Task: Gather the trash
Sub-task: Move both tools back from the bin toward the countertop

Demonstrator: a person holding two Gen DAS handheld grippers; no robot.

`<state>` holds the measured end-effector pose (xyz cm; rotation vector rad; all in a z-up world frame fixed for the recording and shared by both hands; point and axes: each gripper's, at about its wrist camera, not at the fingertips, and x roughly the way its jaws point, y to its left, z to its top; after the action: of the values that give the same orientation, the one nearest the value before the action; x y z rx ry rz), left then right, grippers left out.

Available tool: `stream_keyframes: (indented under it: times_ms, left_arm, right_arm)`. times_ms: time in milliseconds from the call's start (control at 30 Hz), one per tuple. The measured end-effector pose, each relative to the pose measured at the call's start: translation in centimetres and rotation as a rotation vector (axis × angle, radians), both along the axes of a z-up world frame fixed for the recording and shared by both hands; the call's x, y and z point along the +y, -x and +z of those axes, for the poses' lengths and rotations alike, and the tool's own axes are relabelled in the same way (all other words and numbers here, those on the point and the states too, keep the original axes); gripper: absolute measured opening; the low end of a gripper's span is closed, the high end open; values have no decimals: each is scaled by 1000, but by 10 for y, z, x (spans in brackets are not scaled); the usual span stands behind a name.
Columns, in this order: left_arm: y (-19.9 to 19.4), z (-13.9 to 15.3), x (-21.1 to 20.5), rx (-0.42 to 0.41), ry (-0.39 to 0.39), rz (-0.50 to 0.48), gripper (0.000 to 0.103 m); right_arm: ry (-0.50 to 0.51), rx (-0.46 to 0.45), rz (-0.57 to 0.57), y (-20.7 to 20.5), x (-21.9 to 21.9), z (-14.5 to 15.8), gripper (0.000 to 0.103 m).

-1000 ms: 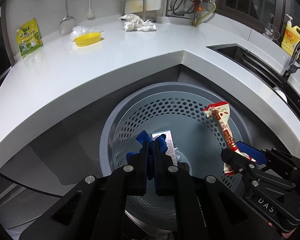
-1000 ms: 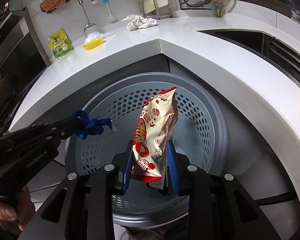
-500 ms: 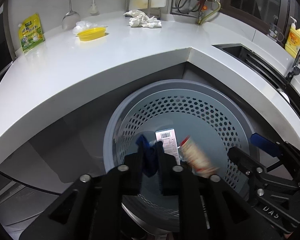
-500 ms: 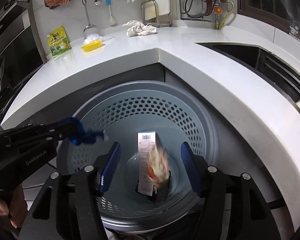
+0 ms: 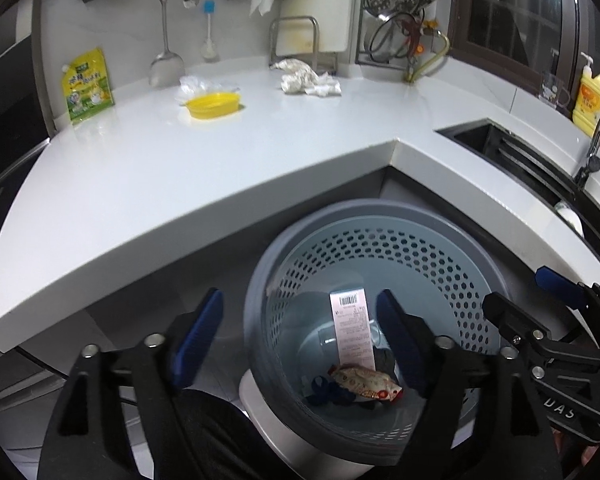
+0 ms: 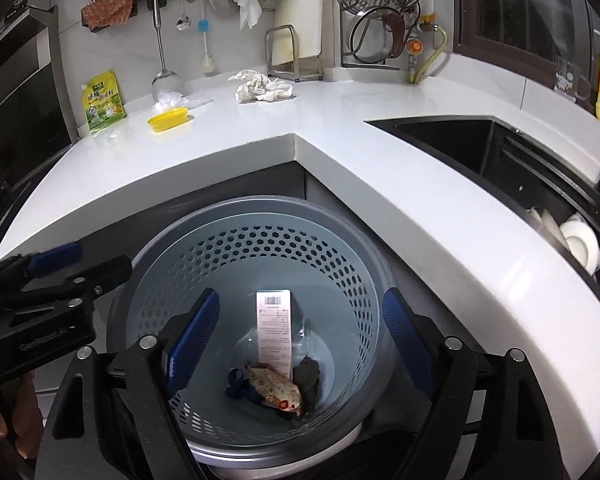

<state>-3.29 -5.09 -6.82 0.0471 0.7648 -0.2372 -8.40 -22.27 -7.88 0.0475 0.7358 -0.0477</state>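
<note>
A grey perforated trash basket (image 5: 472,252) (image 6: 148,280) stands on the floor below the counter corner. In it lie a red-and-white snack wrapper (image 5: 366,386) (image 6: 278,388), a blue scrap (image 5: 320,388) (image 6: 236,380), a white barcode box (image 5: 352,328) (image 6: 274,324) and a dark scrap (image 6: 306,372). My left gripper (image 5: 300,336) is open and empty above the basket. My right gripper (image 6: 300,332) is open and empty above it too. On the counter lie crumpled white paper (image 5: 306,80) (image 6: 260,86), a yellow lid (image 5: 212,105) (image 6: 168,119) and clear plastic (image 5: 194,87).
The white L-shaped counter (image 5: 220,160) (image 6: 380,160) wraps around the basket. A green-yellow pouch (image 5: 87,85) (image 6: 102,102) leans on the back wall. The sink (image 6: 452,144) is at right, with a yellow soap bottle (image 5: 592,100). Utensils hang on the wall.
My right gripper opened and dropped the snack wrapper into the basket. My left gripper then opened and dropped the blue scrap. Both grippers have risen a little.
</note>
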Motion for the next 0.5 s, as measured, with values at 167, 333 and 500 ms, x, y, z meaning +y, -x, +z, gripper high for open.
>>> stream_keyframes:
  times_ms: [167,333,500]
  left_arm:
    - [2,6,7,-19,7,22,89]
    - [0,12,16,-32,6,54,95]
    - [-9,25,30,-56,6,88,96]
  right_arm:
    - [9,18,12,-2,6,0,80]
    - [-43,33,43,-7,10,3,80]
    - [-57,-35,20,-15,6,17,80]
